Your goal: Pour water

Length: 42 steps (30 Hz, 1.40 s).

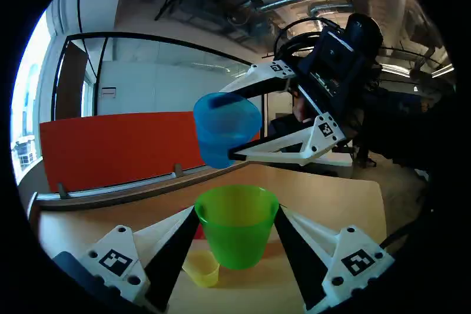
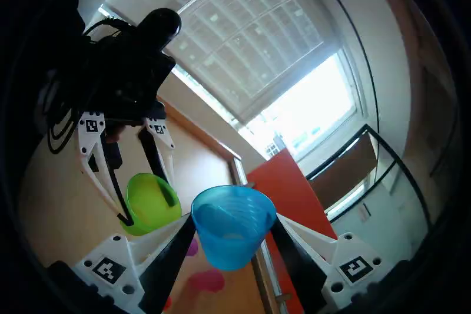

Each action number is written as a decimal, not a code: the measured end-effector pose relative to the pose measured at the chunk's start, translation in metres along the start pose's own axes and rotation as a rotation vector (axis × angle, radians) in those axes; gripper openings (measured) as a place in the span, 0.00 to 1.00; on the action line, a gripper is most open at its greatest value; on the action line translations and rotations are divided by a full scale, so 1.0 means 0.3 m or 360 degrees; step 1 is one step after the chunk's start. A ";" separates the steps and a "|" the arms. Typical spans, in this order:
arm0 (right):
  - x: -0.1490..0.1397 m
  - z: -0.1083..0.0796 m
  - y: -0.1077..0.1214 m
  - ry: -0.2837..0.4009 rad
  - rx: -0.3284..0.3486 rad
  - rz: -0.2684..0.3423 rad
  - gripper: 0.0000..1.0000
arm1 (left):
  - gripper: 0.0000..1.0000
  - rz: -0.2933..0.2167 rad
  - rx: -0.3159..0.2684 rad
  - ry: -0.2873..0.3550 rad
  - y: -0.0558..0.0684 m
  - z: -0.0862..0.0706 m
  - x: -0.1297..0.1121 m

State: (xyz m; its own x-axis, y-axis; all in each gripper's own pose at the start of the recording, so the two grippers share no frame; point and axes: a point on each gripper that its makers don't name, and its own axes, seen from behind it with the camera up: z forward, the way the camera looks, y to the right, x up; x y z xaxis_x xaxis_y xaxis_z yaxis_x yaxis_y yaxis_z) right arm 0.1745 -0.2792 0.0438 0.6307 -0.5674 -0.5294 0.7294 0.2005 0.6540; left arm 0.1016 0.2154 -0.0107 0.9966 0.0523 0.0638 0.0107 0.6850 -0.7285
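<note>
A wooden table [image 1: 329,196] runs along an orange partition [image 1: 118,143]. Over it, the left gripper [image 1: 235,214] pinches an upright green cup [image 1: 238,240] between both fingers. The right gripper [image 2: 233,220] clamps a tilted blue cup [image 2: 232,237] above the green one, not touching it. A small yellow cup [image 1: 201,267] stands on the table below the green cup.

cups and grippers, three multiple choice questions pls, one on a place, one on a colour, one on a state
1. Where is the yellow cup? A on the table B on the floor C on a shelf
2. The cup in the right gripper is: A pink B blue C yellow
3. The left gripper is: A open, empty B shut on the green cup C shut on a spoon
Answers: A, it stands on the wood; B, the blue cup sits between its fingers; B, both fingers press its sides.
</note>
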 end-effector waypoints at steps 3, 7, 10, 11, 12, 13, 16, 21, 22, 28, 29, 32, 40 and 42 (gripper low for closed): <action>-0.001 0.001 0.003 -0.0007 -0.0004 -0.0028 0.91 | 0.87 -0.0001 -0.0001 0.0000 0.000 0.002 0.000; -0.002 0.003 0.002 -0.0018 -0.0010 -0.0076 0.91 | 0.88 0.0000 -0.0005 0.0000 0.005 0.005 0.002; -0.002 0.006 -0.001 -0.0025 -0.0012 -0.0112 0.91 | 0.88 0.0003 -0.0007 -0.0001 0.008 0.006 0.003; -0.001 0.006 -0.002 -0.0027 -0.0013 -0.0125 0.91 | 0.88 0.0005 -0.0007 -0.0001 0.010 0.006 0.003; -0.001 0.007 -0.003 -0.0029 -0.0015 -0.0137 0.91 | 0.87 0.0005 -0.0008 -0.0001 0.011 0.007 0.003; 0.000 0.008 -0.003 -0.0030 -0.0018 -0.0148 0.91 | 0.87 0.0005 -0.0009 0.0000 0.012 0.007 0.004; 0.002 0.010 -0.003 -0.0033 -0.0026 -0.0175 0.91 | 0.88 0.0004 -0.0010 0.0002 0.014 0.007 0.006; 0.005 0.011 0.003 -0.0037 -0.0038 -0.0214 0.90 | 0.88 0.0004 -0.0009 0.0002 0.013 0.007 0.007; 0.005 0.011 0.005 -0.0039 -0.0040 -0.0223 0.90 | 0.88 0.0004 -0.0008 0.0002 0.013 0.007 0.007; 0.002 0.010 0.016 -0.0050 -0.0050 -0.0278 0.91 | 0.88 0.0002 -0.0008 0.0004 0.013 0.008 0.008; 0.002 0.010 0.017 -0.0052 -0.0052 -0.0288 0.91 | 0.88 0.0003 -0.0008 0.0004 0.012 0.008 0.008; 0.002 0.009 0.022 -0.0058 -0.0057 -0.0319 0.91 | 0.87 0.0004 -0.0009 0.0004 0.013 0.009 0.008; 0.005 0.014 0.019 -0.0057 -0.0059 -0.0368 0.91 | 0.88 0.0003 -0.0011 0.0004 0.015 0.013 0.007; 0.006 0.014 0.021 -0.0058 -0.0059 -0.0375 0.91 | 0.87 0.0003 -0.0010 0.0004 0.014 0.014 0.005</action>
State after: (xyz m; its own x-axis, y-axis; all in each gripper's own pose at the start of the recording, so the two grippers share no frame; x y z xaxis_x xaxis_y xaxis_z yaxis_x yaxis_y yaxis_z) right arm 0.1791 -0.2824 0.0493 0.4323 -0.6305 -0.6447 0.8650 0.0880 0.4940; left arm 0.1029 0.2214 -0.0107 0.9968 0.0521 0.0606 0.0090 0.6802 -0.7329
